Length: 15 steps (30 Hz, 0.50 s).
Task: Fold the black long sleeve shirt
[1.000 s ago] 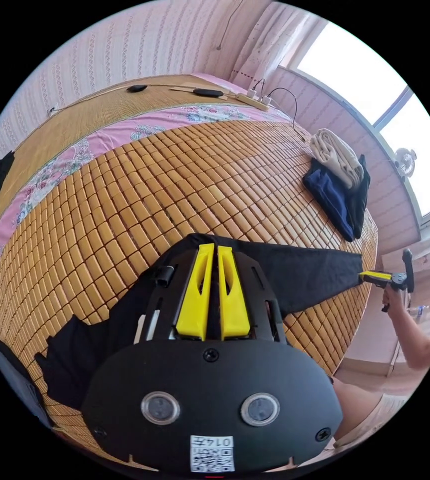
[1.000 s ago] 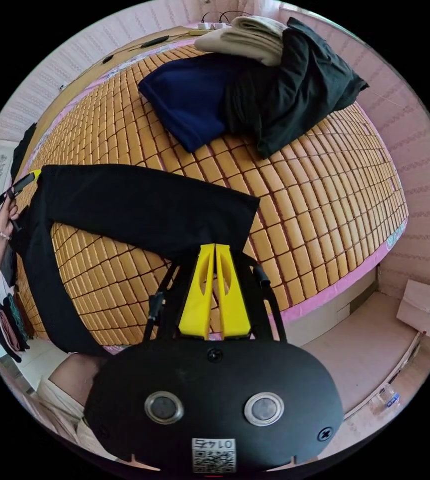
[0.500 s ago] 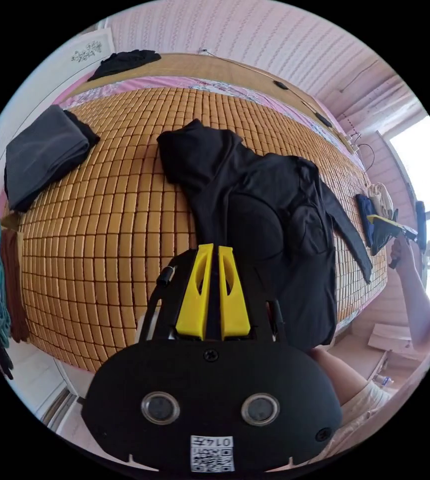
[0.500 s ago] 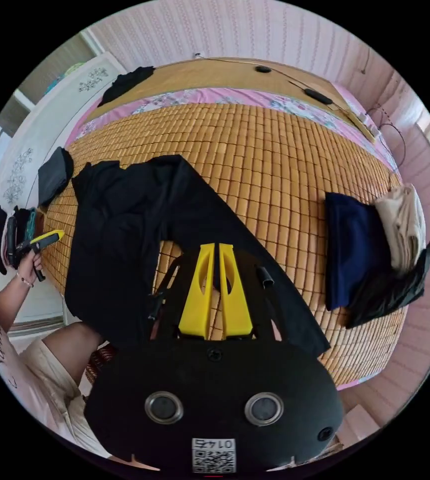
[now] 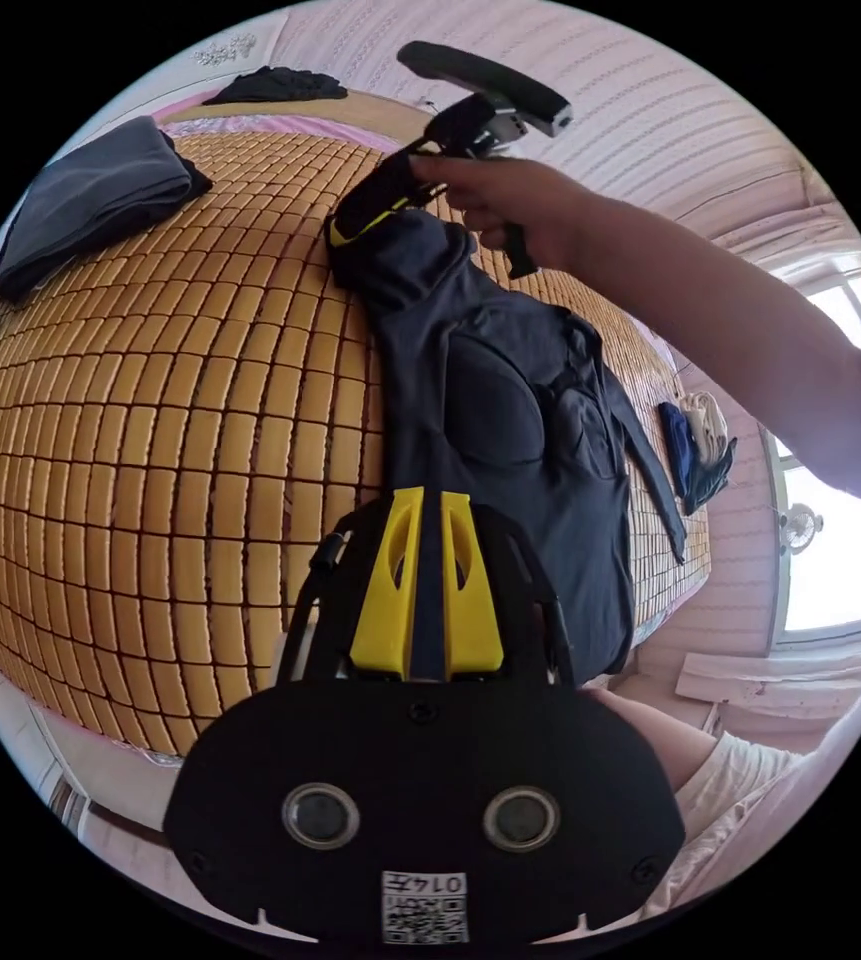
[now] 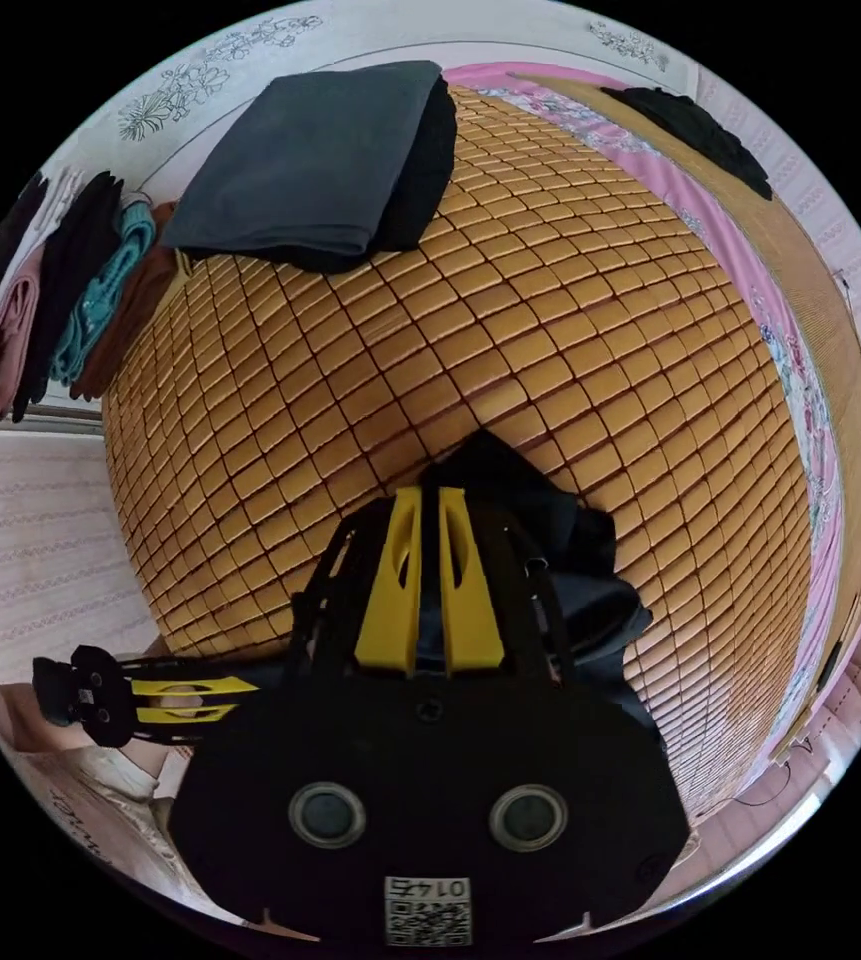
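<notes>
1. While one black shirt [image 5: 510, 400] lies spread on the bamboo mat [image 5: 150, 400], the left gripper [image 5: 428, 590] is clenched on its near hem.
2. The right gripper [image 6: 428, 590] grasps the shirt's far end [image 6: 550, 540], its jaws closed on cloth.
3. One folded grey garment [image 6: 310, 160] sits near the mat's far edge, well apart from the shirt.
4. Bare mat lies between them.
</notes>
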Available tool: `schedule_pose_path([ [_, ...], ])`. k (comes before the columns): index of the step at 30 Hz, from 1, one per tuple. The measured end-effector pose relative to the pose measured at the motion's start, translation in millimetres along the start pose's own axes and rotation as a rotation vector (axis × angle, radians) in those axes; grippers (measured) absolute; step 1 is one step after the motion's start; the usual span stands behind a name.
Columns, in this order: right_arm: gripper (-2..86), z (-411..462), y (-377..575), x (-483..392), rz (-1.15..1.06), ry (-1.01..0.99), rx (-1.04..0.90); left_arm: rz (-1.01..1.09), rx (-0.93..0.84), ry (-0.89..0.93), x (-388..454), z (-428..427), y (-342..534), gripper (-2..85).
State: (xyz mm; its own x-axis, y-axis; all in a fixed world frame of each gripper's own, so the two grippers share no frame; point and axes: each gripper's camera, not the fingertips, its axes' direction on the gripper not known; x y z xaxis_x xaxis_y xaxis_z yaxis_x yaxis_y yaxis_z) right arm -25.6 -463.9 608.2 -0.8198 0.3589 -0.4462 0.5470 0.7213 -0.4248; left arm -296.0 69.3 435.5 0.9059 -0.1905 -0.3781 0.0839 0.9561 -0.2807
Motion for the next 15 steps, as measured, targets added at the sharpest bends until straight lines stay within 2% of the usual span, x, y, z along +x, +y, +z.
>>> schedule_pose_path([
  [1, 2.0, -4, 3, 1, 0.004, -0.012, 0.015, -0.003, 0.020, 0.011, -8, -9, 5, 1.5],
  [6, 0.9, -90, 91, 19, 0.083, -0.119, 0.331, -0.010, 0.097, 0.065, -37, -47, 24, 0.7],
  [8, 0.9, -100, 123, 32, 0.165, -0.122, 0.340, 0.014, 0.139, 0.052, -47, -66, 26, 1.2],
  [12, 1.0, -73, 166, 63, 0.370, -0.065, 0.221, 0.050, 0.135, -0.006, -61, -76, 9, 3.4],
  [15, 1.0, -58, 172, 71, 0.420, -0.118, 0.238, 0.079, 0.146, -0.077, -72, -78, -22, 5.0],
])
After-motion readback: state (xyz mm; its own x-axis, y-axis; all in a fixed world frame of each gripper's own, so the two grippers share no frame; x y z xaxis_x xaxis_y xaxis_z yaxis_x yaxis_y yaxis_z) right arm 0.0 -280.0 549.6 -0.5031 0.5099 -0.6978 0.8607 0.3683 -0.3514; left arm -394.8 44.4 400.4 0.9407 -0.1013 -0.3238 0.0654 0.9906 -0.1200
